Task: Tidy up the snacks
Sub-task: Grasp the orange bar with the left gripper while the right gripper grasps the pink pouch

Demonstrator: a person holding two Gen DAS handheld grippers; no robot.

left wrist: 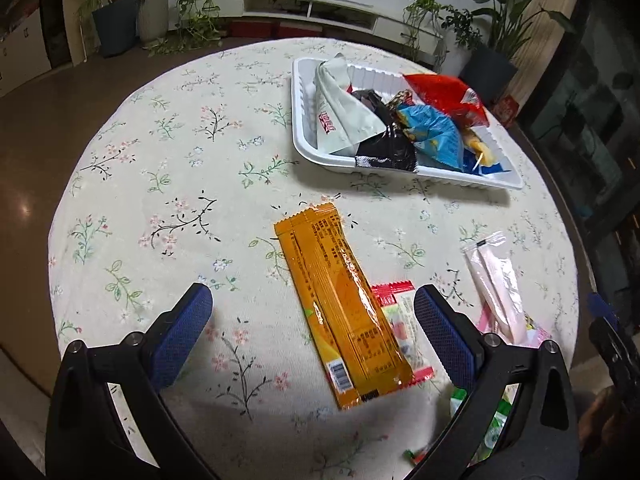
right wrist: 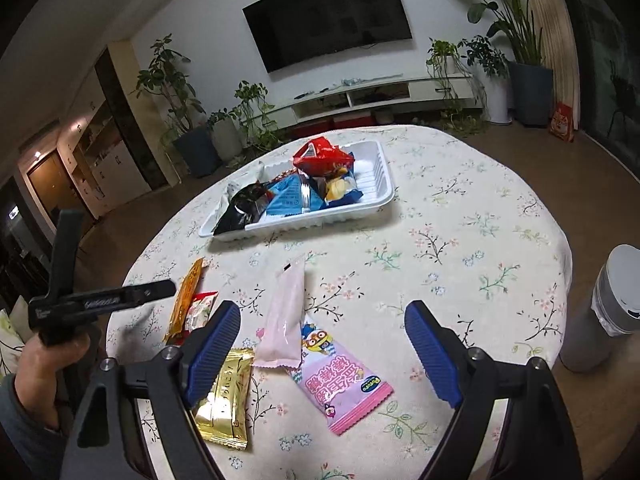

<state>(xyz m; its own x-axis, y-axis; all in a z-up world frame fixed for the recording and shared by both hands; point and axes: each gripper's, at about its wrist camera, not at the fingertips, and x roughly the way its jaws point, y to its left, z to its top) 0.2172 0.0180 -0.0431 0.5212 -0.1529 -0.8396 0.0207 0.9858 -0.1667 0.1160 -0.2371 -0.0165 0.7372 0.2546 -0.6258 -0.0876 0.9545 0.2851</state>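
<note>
On the round table with the flowered cloth [left wrist: 168, 152], my left tongs [left wrist: 313, 312] hang spread wide, nothing pinched — the orange snack packet [left wrist: 340, 304] lies flat on the cloth between the two blue pads [left wrist: 188, 332], touching neither. A small red-edged packet [left wrist: 402, 320] is tucked partly under the orange one's right side, just beside the right pad. Farther right lies a pale pink stick pack [left wrist: 494, 280], its near end resting on a pink cartoon packet [right wrist: 340, 384]. My right tongs [right wrist: 322, 352] are likewise released, jaws standing wide over the pink stick pack and the cartoon packet, gripping neither. A gold foil packet [right wrist: 226, 400] sits at the near left in that view, partly hidden behind the left pad [right wrist: 212, 356]. At the far side of the table the white plastic tray [left wrist: 304, 120] already holds a heap: a white pouch [left wrist: 340, 112] leaning on its left end, a black wrapper [left wrist: 384, 148], a blue bag [left wrist: 432, 132], a red bag [left wrist: 444, 96], something yellow at the right end — too jumbled to name. From the right-wrist view I see my left hand [right wrist: 44, 364] gripping its handle at the table's left edge, and a grey-and-white canister [right wrist: 604, 312] stands off the table to the right.
</note>
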